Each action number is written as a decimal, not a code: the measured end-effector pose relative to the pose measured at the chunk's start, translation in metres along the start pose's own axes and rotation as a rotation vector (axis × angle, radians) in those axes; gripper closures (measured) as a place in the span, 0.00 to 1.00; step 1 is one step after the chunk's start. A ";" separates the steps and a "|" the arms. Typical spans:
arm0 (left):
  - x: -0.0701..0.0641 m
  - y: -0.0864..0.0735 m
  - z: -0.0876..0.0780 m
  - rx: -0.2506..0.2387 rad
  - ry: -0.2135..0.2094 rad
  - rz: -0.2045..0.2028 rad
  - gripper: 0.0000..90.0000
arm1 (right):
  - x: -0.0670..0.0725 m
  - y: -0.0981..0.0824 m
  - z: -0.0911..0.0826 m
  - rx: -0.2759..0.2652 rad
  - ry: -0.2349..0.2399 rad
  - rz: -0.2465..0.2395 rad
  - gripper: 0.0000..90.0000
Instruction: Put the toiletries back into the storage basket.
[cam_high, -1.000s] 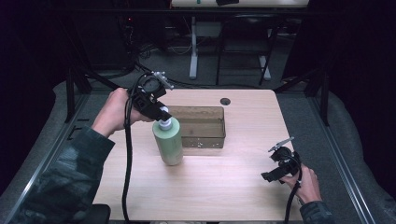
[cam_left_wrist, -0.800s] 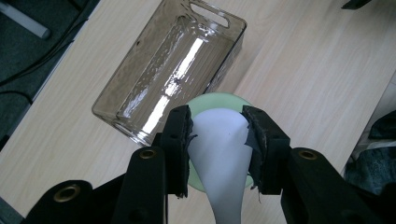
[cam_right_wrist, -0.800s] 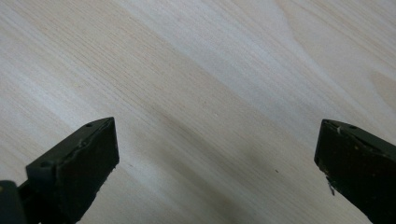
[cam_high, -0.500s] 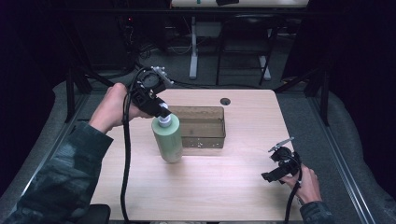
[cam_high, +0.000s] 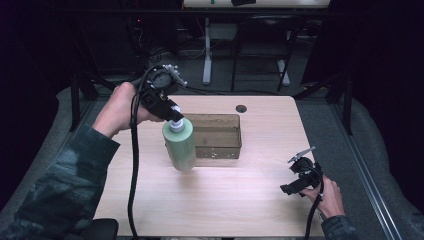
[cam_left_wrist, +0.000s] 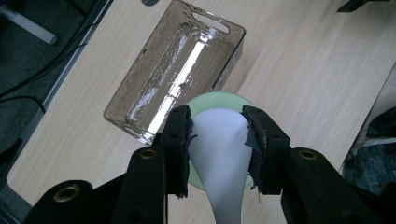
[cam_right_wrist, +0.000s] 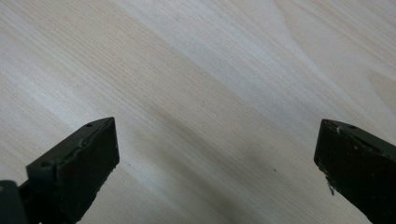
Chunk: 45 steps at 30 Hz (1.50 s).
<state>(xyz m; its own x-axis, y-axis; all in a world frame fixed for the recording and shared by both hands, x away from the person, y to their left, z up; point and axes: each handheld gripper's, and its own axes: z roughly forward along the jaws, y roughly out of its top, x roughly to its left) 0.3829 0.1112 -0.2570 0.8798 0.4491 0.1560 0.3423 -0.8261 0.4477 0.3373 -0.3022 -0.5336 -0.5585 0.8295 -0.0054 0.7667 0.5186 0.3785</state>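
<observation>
left gripper (cam_high: 173, 118): clamped on the white cap (cam_left_wrist: 219, 144) of the pale green bottle (cam_high: 180, 145), jaws pressed on both sides of the cap.
bottle: held by its cap, tilted, base at or just above the wooden table (cam_high: 240, 200) – contact cannot be told; at 9 o'clock of the bin, just beside its wall.
bin: clear smoky plastic bin (cam_high: 220, 135), seen at table centre, at 12 o'clock from the gripped cap in the left gripper view.
right gripper (cam_high: 300, 184): jaws wide apart, nothing between them, bare wood seen below; at 4 o'clock of the bin, well apart.
grommet hole (cam_high: 241, 108): at 12 o'clock of the bin, near the far edge.
</observation>
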 end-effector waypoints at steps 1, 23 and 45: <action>0.000 0.000 -0.001 -0.001 0.002 0.001 0.70 | 0.000 0.000 0.000 0.000 0.000 -0.001 0.00; 0.005 0.016 -0.023 -0.008 0.025 0.014 0.70 | 0.000 -0.001 -0.001 -0.001 0.002 -0.007 0.00; 0.022 0.038 -0.034 -0.012 0.048 0.005 0.70 | -0.003 -0.001 -0.001 -0.009 -0.003 -0.011 0.00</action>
<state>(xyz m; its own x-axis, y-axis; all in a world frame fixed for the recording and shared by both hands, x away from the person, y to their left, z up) 0.4038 0.1018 -0.2065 0.8648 0.4605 0.2001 0.3332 -0.8245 0.4574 0.3378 -0.3050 -0.5334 -0.5656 0.8246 -0.0120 0.7579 0.5255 0.3867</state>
